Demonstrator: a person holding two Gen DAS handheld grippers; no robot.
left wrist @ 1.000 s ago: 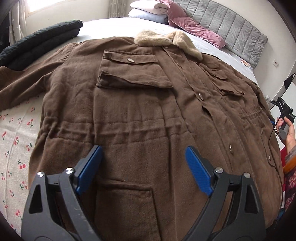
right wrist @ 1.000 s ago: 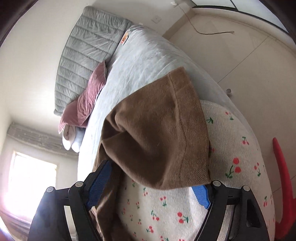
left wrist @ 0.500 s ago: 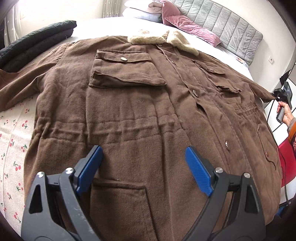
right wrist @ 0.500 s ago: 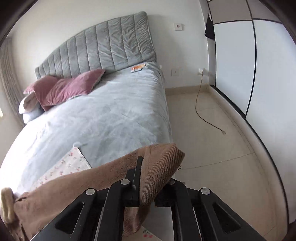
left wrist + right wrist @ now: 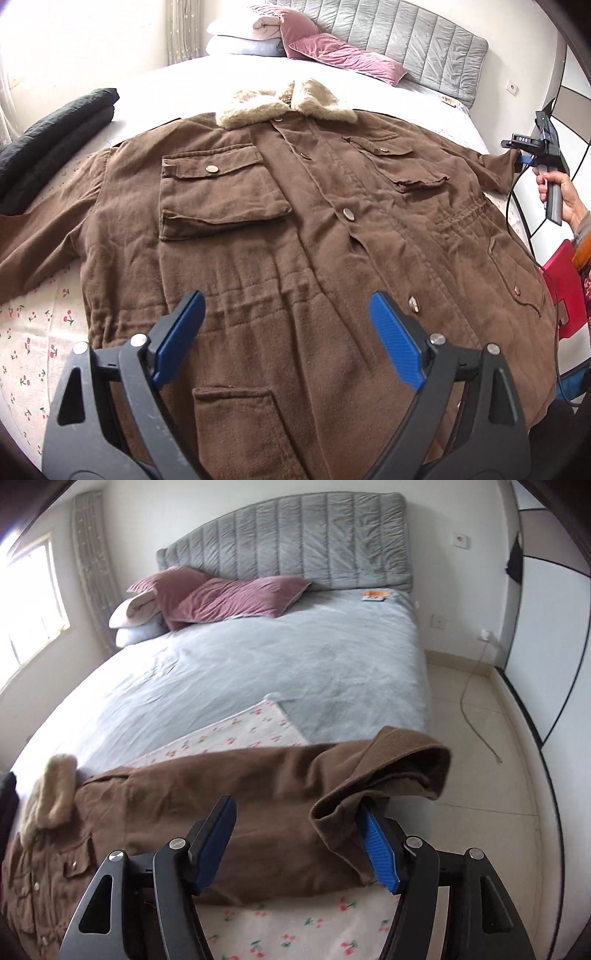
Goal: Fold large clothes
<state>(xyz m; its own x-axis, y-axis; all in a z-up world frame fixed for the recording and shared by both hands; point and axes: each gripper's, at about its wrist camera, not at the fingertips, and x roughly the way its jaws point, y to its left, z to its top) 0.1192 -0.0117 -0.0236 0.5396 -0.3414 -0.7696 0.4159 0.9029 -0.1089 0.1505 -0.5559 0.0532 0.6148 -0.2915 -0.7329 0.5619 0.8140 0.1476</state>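
So the big brown coat (image 5: 295, 229) is lying flat and face up on the bed (image 5: 258, 657), fur collar (image 5: 284, 105) toward the headboard (image 5: 288, 539), partly on a cherry-print sheet (image 5: 33, 332). Folding looks like it's barely begun imo: body is fully spread and buttoned, no fold in it yet, both sleeves still out to the sides. The left claw (image 5: 286, 339) hovers over the lower front with its 2 fingers wide apart, holding nothing. The right claw (image 5: 299, 843) is also spread apart, with the sleeve cuff (image 5: 380, 779) draped between the pads, touching the right one but not pinched. Left view gives you the whole coat front plus a black garment (image 5: 55, 136) at the bed's far side, and the right hand out by the sleeve end. Only the right view shows how that cuff curls over, and the floor past the bed edge.
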